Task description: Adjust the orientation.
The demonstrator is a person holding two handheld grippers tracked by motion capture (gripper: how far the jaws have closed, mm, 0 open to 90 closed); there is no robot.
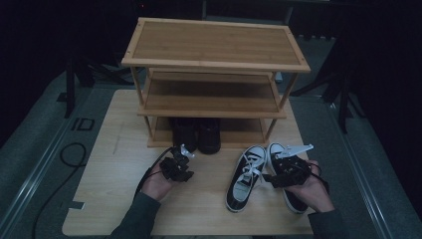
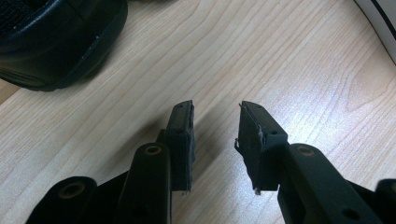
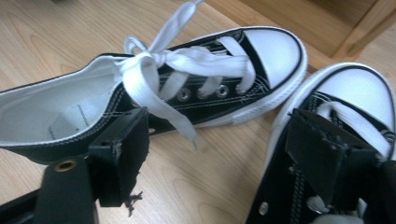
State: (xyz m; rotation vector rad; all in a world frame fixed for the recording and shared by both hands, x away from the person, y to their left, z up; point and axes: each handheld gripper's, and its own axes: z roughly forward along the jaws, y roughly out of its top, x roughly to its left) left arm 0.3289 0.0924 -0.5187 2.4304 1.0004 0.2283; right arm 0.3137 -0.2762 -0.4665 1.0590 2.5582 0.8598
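I had the right gripper [image 1: 287,169] low over the pair of black-and-white sneakers at the right of the table [image 1: 119,199], its jaws standing wide apart with nothing pressed between the pads. In the right gripper view the near sneaker [image 3: 327,154] lay directly under the right-hand jaw, toe cap ahead of the gripper, its long axis running roughly along the way the jaws pointed. The other sneaker [image 3: 154,88] lay just off to the left of the jaws, its heel opening beside the left-hand jaw and its toe angled inward, so the two toe caps met ahead of the gripper. I judged that the coming move turned on that: the near sneaker's side wall had to come between the pads, across its length. My left gripper [image 1: 176,167] hovered well apart from the sneakers, jaws partly open and empty over bare wood, with a black shoe [image 2: 56,42] ahead and to its left, at the foot of the bamboo shoe rack [image 1: 214,64]. The right hand was plainly the nearer one.
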